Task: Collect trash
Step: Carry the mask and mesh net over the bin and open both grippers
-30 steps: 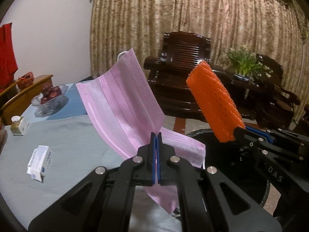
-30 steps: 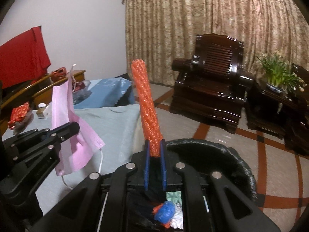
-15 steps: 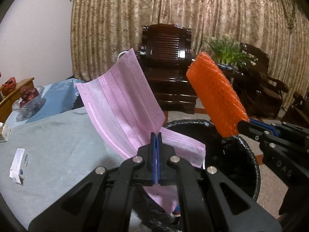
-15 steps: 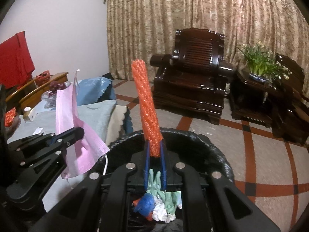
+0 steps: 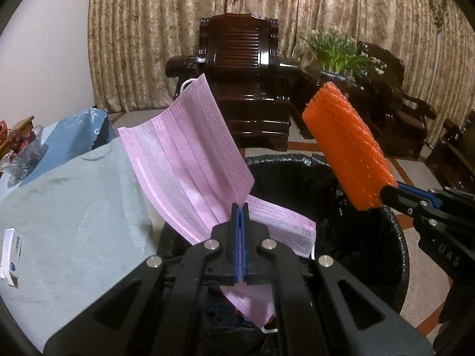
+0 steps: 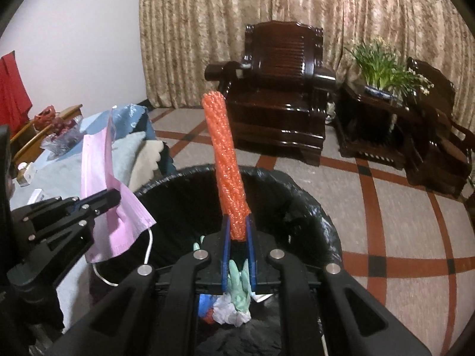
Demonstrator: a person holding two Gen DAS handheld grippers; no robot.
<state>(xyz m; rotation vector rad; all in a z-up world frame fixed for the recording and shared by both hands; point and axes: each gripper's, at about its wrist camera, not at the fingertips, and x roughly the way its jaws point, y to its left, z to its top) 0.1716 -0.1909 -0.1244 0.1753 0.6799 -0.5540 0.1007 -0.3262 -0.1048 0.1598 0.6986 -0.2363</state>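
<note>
My left gripper (image 5: pixel 240 207) is shut on a pink face mask (image 5: pixel 190 160), which stands up from the jaws and hangs over the near rim of a black-lined trash bin (image 5: pixel 394 255). The right gripper (image 6: pixel 237 222) is shut on an orange foam net sleeve (image 6: pixel 227 160) that sticks upright above the bin (image 6: pixel 320 213). In the right wrist view the left gripper (image 6: pixel 114 197) and the mask (image 6: pixel 101 184) sit at the bin's left rim. In the left wrist view the right gripper (image 5: pixel 389 191) holds the orange sleeve (image 5: pixel 347 148) over the bin's right side. Crumpled trash (image 6: pixel 234 308) lies inside.
A table with a grey-blue cloth (image 5: pixel 74 222) borders the bin on the left, with a small white box (image 5: pixel 12 255) and a fruit bowl (image 6: pixel 61 136) on it. A dark wooden armchair (image 6: pixel 279 98), a side table with a plant (image 6: pixel 383 71) and tiled floor lie beyond.
Both grippers have moved from above the table to over the bin and sunk lower, still holding the mask and the orange sleeve. The bin's inside now shows below them.
</note>
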